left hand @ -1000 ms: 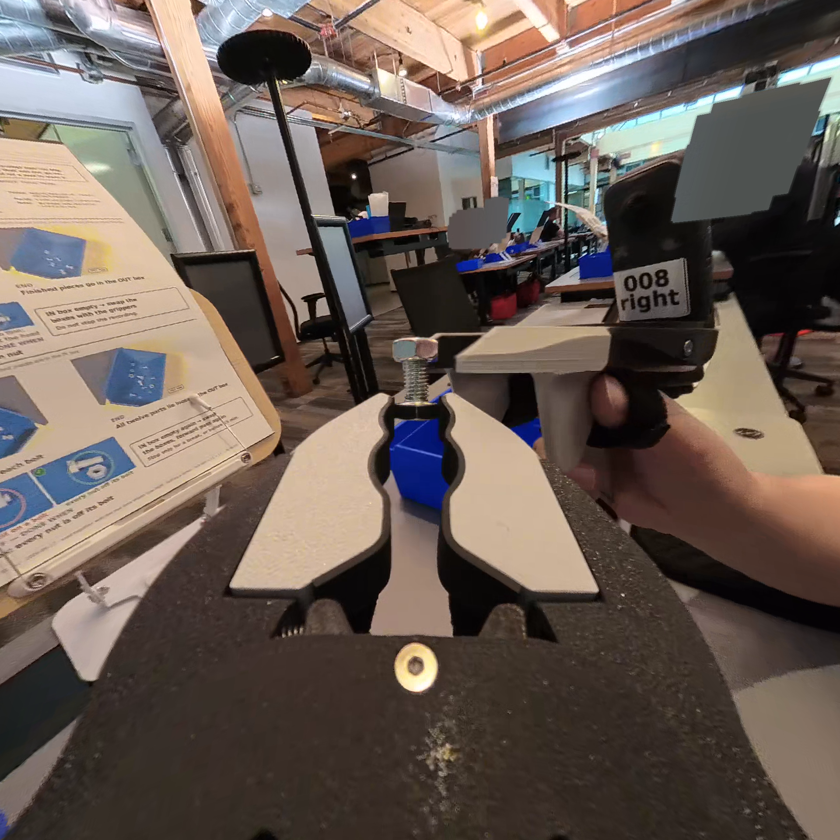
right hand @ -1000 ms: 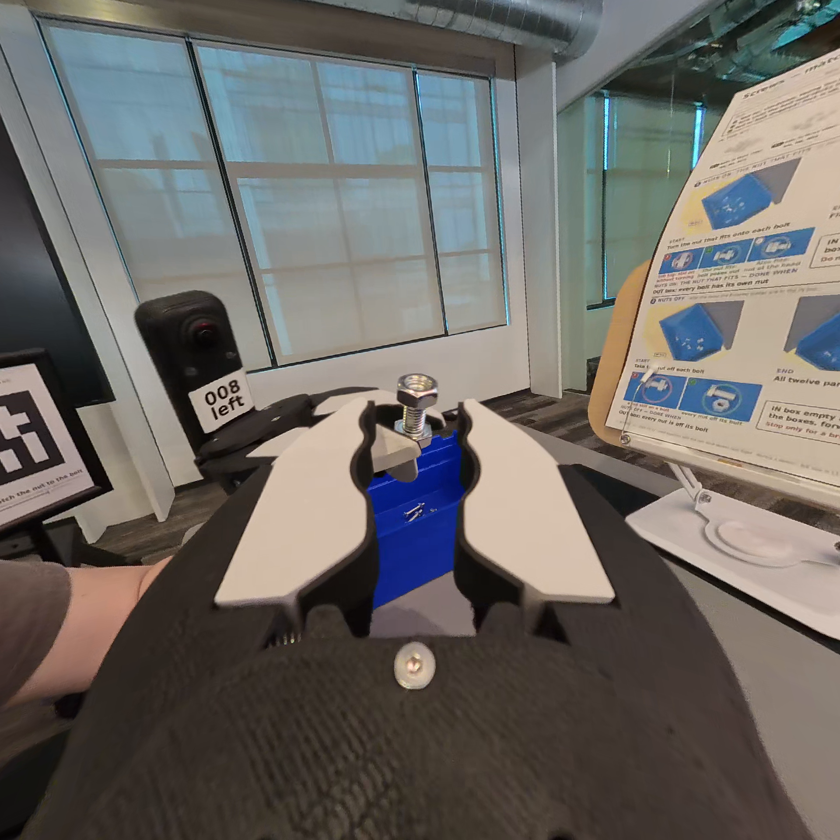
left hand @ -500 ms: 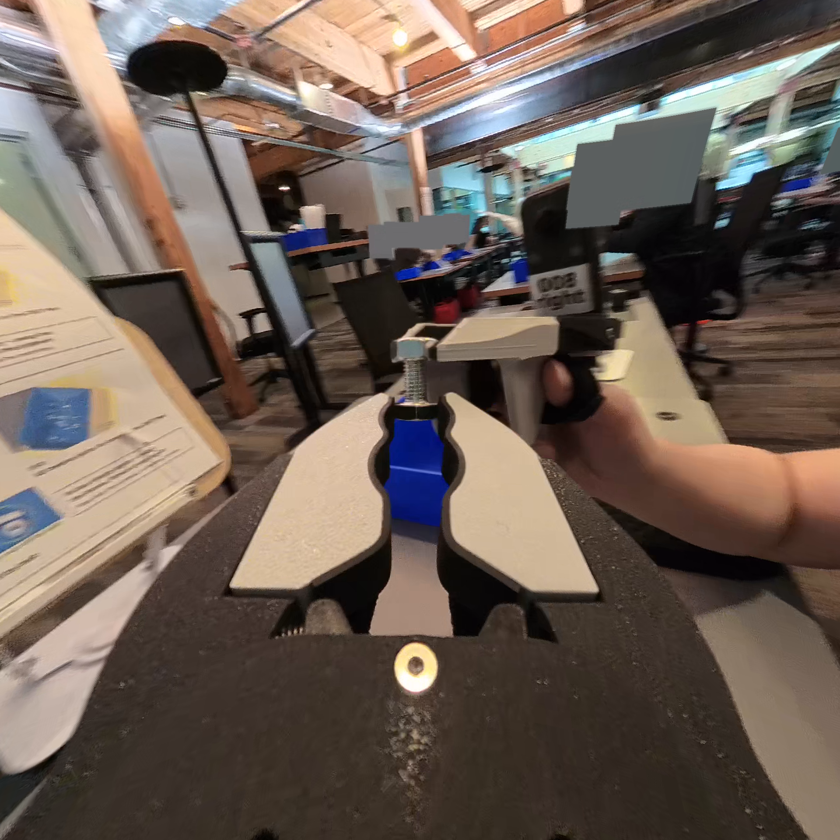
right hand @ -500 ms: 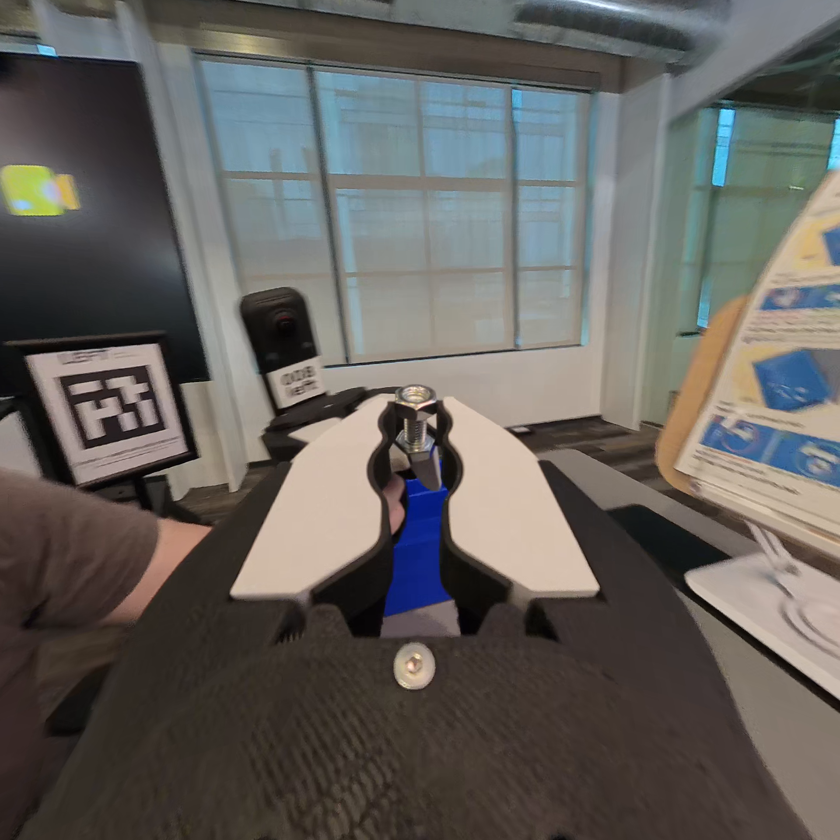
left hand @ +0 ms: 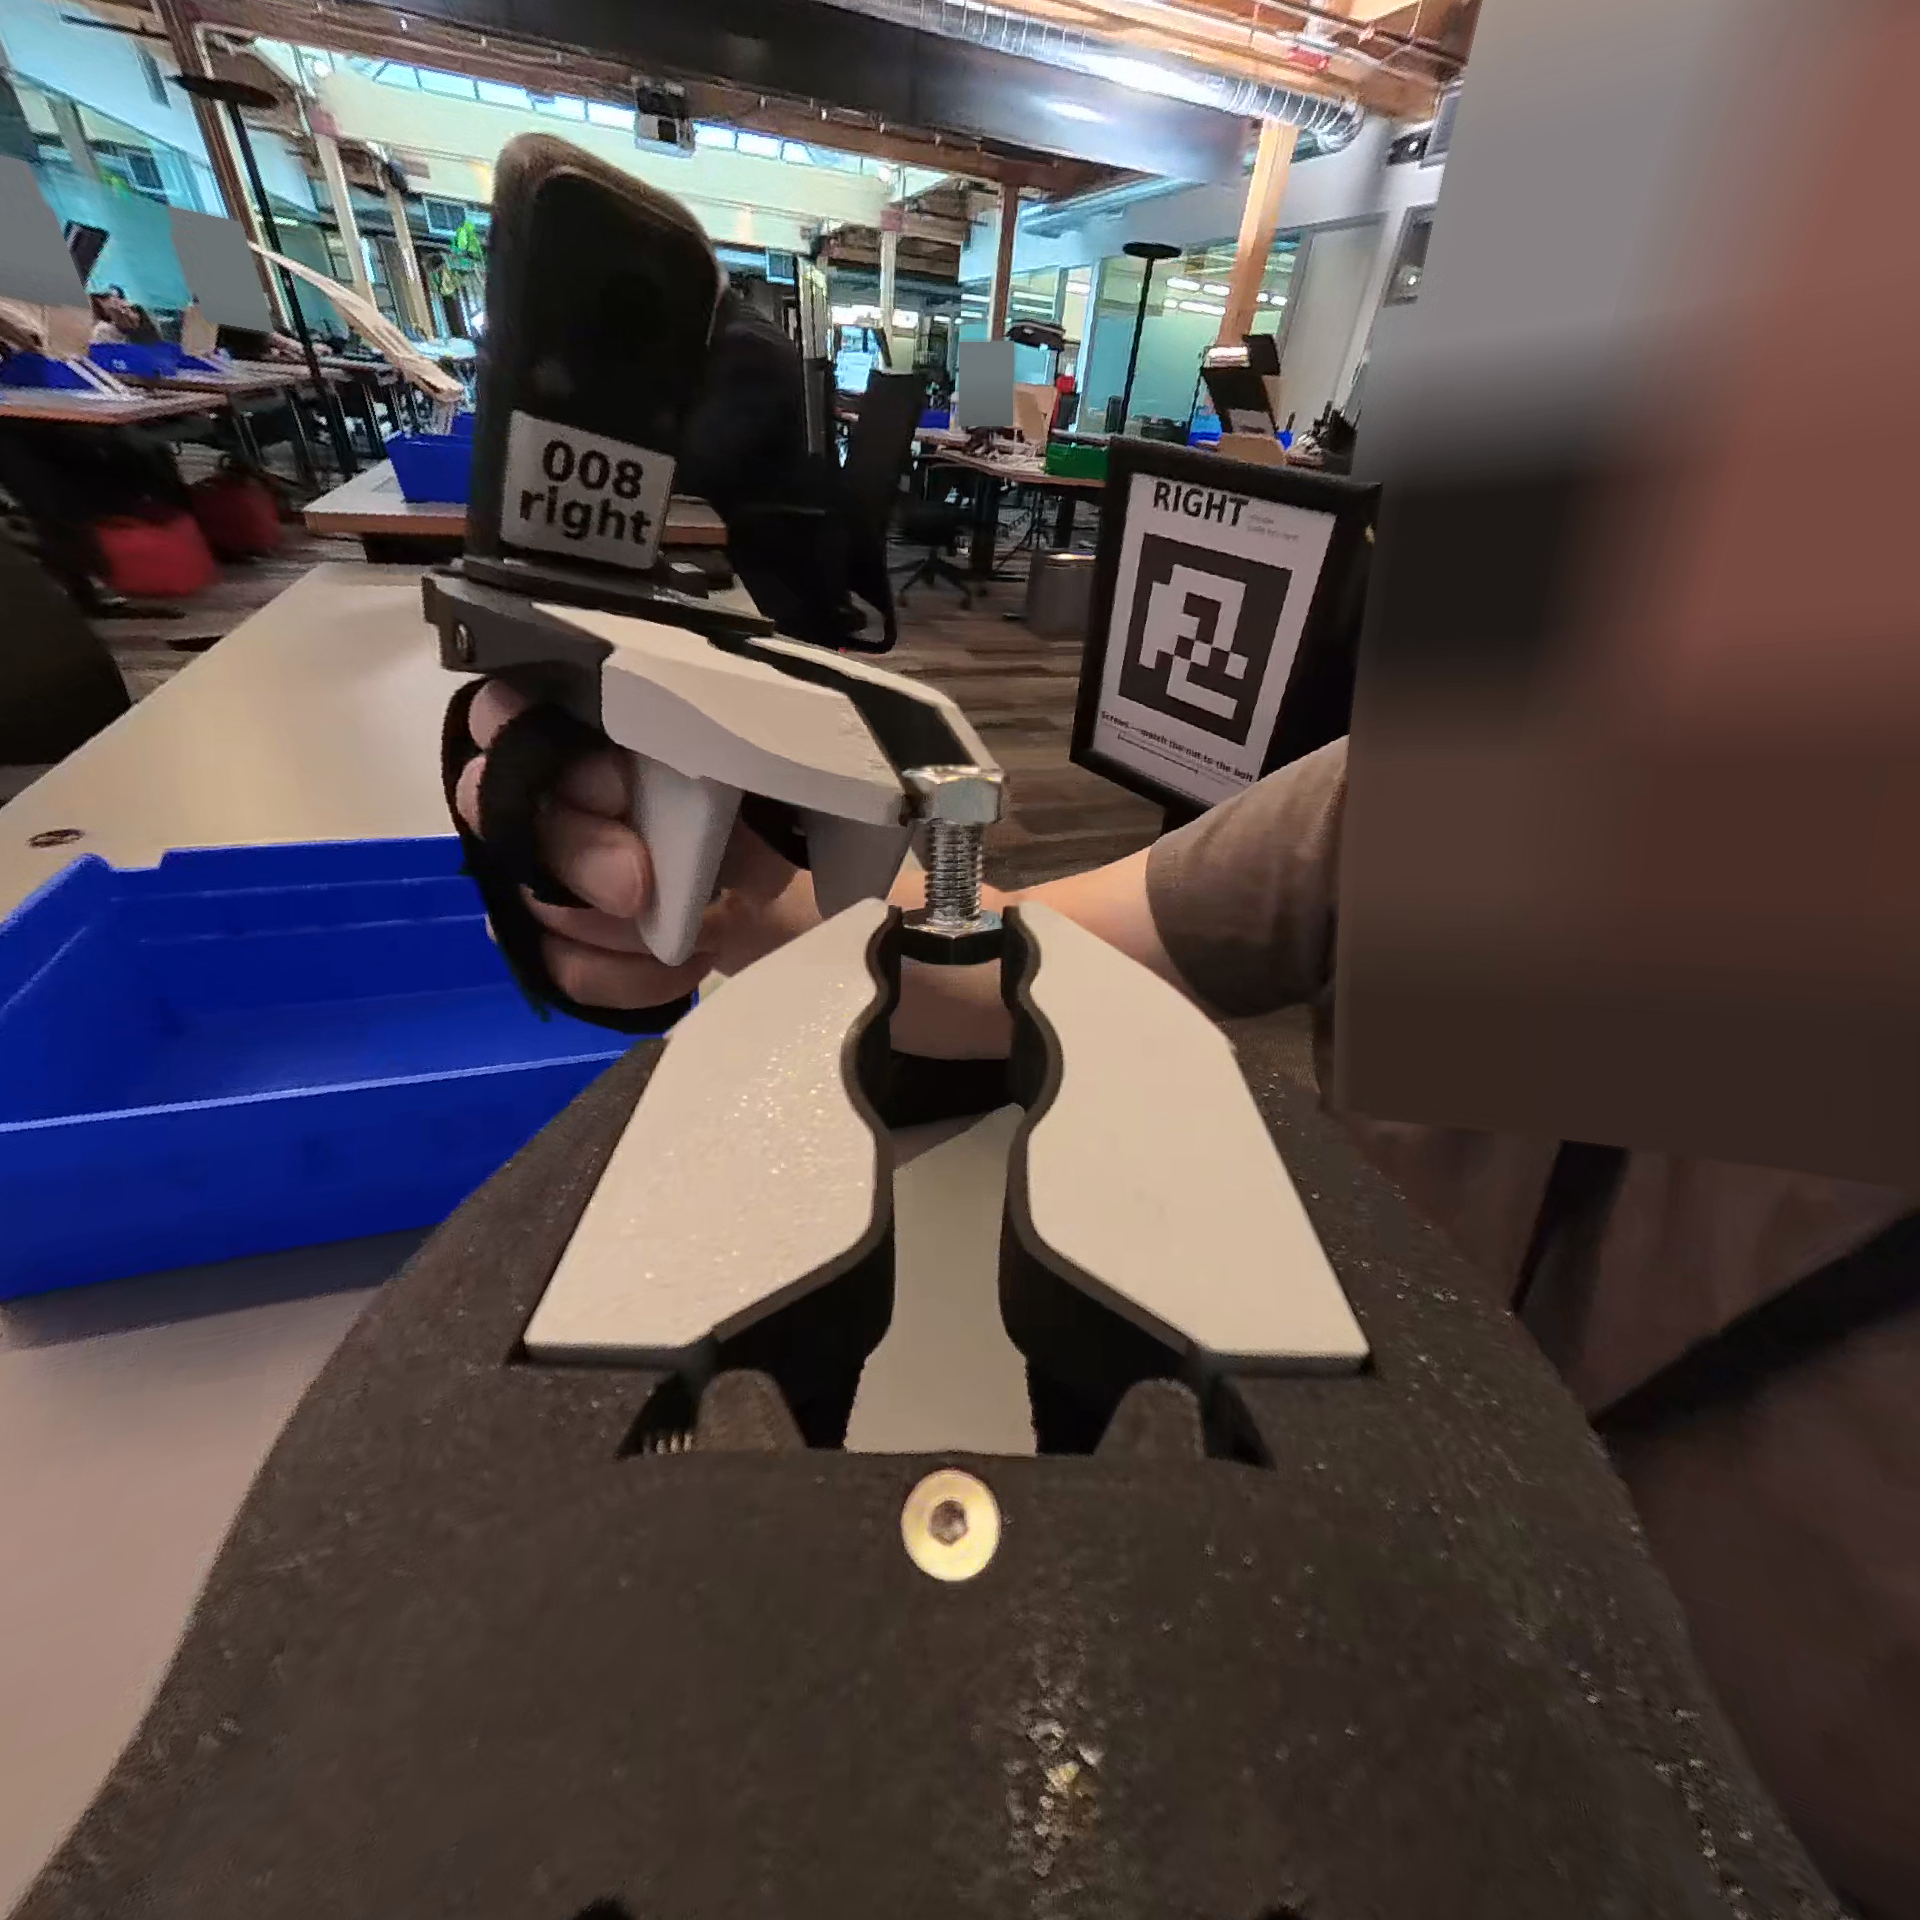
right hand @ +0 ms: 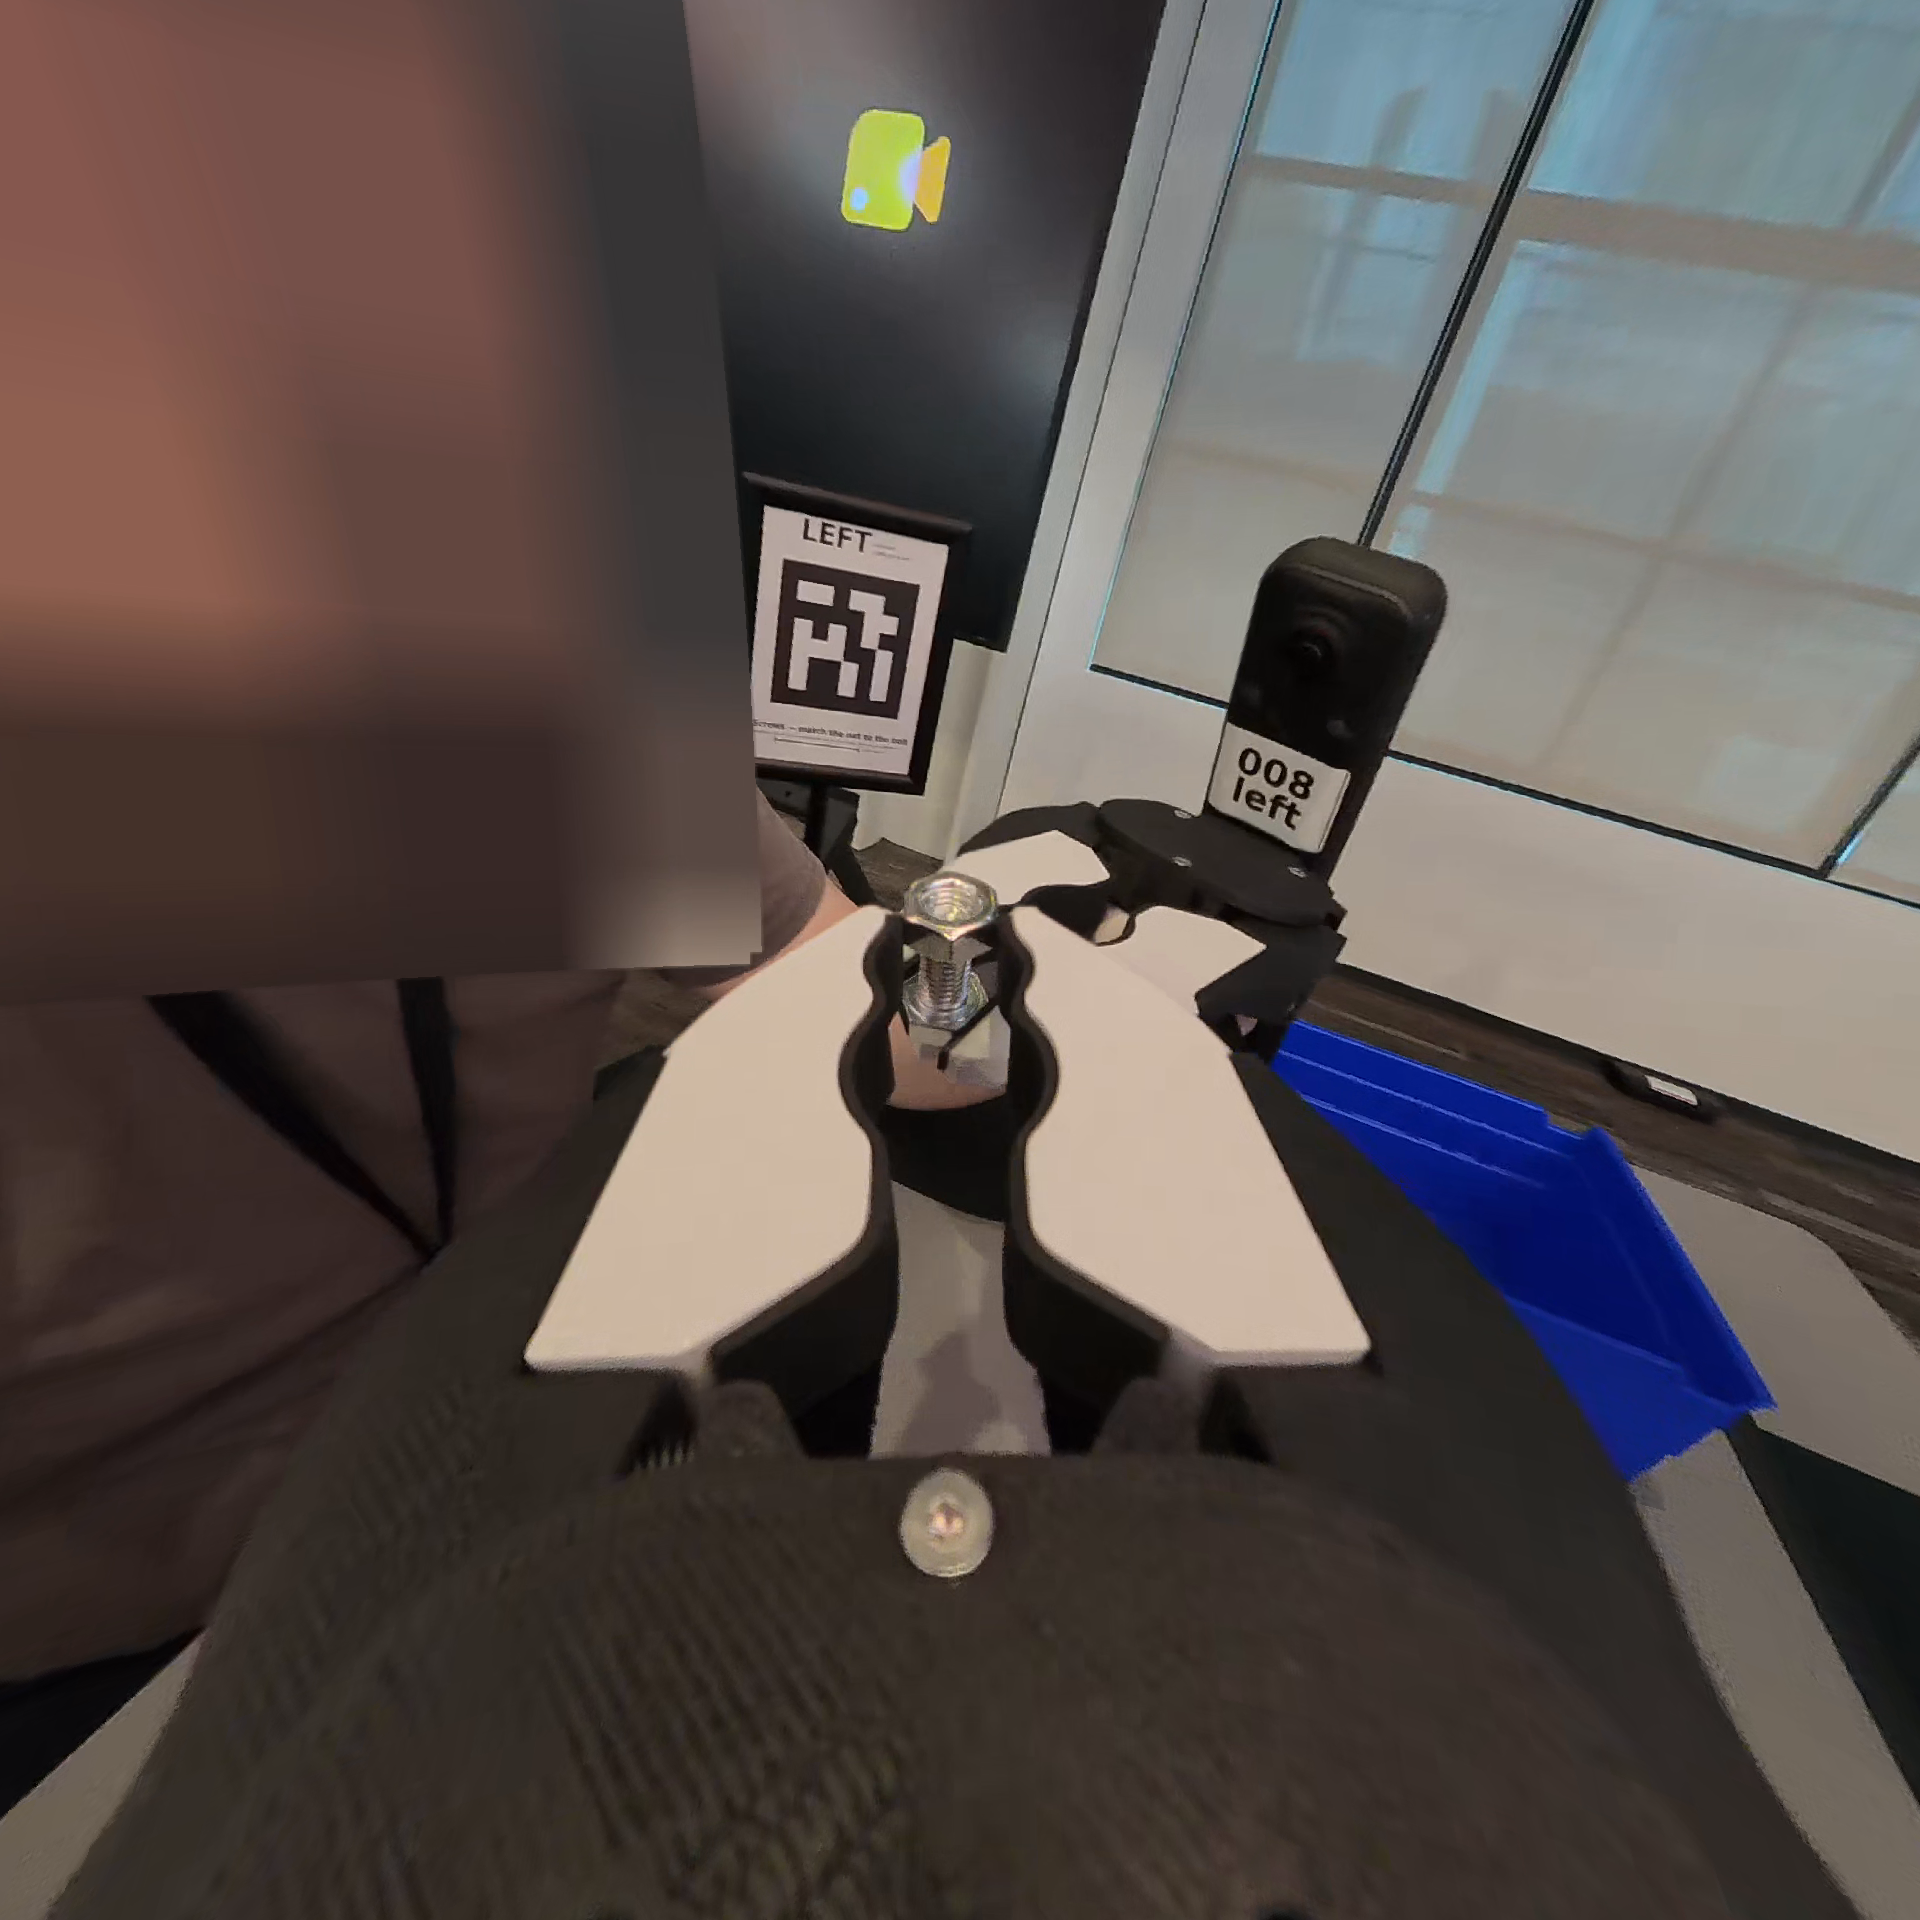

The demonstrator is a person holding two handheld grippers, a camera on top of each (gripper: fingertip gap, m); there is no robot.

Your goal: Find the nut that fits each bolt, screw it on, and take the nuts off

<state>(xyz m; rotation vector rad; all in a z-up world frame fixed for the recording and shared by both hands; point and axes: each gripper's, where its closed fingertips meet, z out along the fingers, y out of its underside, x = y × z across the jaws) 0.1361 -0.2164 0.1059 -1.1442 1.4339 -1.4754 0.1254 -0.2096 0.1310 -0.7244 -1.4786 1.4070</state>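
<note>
A silver bolt (left hand: 952, 862) stands upright in the air with its hex head (left hand: 954, 798) on top. A silver nut (left hand: 943, 928) sits on the lower end of its thread. My left gripper (left hand: 948, 925) is shut on the nut. My right gripper (right hand: 948, 920) is shut on the bolt head (right hand: 948, 902). In the right wrist view the thread (right hand: 943, 975) and the nut (right hand: 940, 1006) show below the head, between my fingers. The right gripper also shows in the left wrist view (left hand: 727, 717), coming in from the left. The left gripper shows in the right wrist view (right hand: 1143, 914), coming in from the right.
A blue bin (left hand: 260, 1039) stands on the grey table (left hand: 208, 707) to the left; it also shows in the right wrist view (right hand: 1507, 1195). Framed black-and-white marker signs (left hand: 1210, 623) (right hand: 847, 644) stand behind. The person's arm (left hand: 1236, 883) and body are close behind the bolt.
The right gripper has shut on the bolt head. Both grippers have swung round together with the bolt, away from the instruction board and toward the person. The left gripper stays on the nut.
</note>
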